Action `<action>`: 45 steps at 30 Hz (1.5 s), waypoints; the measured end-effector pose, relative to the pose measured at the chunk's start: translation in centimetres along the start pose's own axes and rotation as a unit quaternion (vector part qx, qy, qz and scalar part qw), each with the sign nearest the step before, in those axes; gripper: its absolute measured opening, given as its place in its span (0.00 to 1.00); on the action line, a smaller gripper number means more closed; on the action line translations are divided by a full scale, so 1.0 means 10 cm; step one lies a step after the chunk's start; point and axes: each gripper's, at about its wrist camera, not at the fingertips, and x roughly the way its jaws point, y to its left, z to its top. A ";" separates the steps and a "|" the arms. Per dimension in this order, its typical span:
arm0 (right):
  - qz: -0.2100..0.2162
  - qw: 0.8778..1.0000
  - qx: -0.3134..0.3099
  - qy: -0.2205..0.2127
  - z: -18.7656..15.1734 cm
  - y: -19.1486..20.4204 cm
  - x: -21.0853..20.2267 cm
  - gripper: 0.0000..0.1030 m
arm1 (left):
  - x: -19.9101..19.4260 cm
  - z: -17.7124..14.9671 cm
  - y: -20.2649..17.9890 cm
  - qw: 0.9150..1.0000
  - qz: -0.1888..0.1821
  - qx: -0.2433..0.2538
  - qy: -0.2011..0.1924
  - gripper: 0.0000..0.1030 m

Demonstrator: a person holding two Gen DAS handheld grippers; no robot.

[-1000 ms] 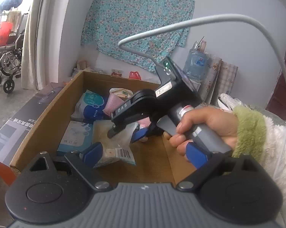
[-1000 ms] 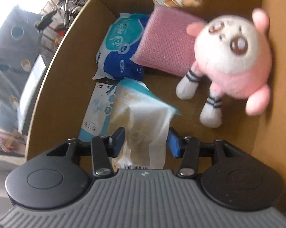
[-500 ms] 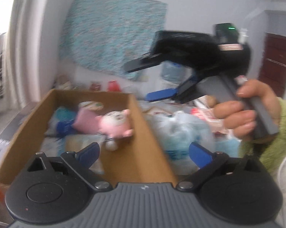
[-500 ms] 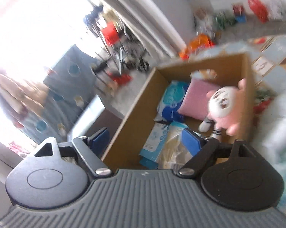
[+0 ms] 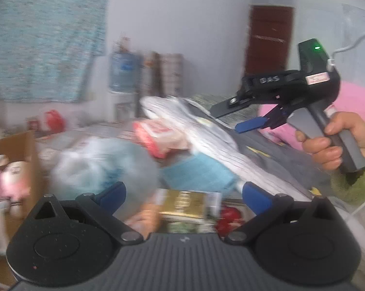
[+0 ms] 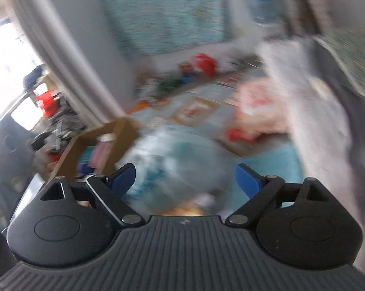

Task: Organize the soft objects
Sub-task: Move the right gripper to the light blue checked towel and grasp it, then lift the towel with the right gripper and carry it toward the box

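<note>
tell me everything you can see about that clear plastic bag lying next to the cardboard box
The clear plastic bag is a puffy, crinkled bundle of thin see-through film with bluish print or contents; blur hides the details. It lies in the pile of soft goods just right of the cardboard box, seemingly against the box wall. A red and white packet sits behind it, a light blue pack to its right. Neither gripper touches it.

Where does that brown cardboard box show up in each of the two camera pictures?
Left wrist view: the cardboard box is at the far left edge, with a pink plush toy inside.
Right wrist view: the cardboard box is left of centre, above the left blue finger.
Shared landmark: the blurred clear plastic bag beside the box.
</note>
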 end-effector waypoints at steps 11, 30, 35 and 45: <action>-0.057 0.994 0.064 0.061 -0.25 -0.75 0.79 0.60 | 0.74 -0.12 -0.22 0.998 -0.026 0.019 0.060 0.88; -0.178 0.973 0.010 0.144 -0.20 -0.89 1.57 0.13 | 0.93 -0.20 0.04 0.996 -0.046 -0.010 0.075 0.81; -0.150 0.983 0.009 0.103 -0.15 -0.81 1.32 0.06 | 0.93 -0.27 0.04 0.995 -0.044 -0.007 0.084 0.81; -0.100 0.995 -0.021 0.012 0.18 -0.40 0.77 0.06 | 0.93 -0.25 0.02 0.995 -0.041 -0.013 0.089 0.81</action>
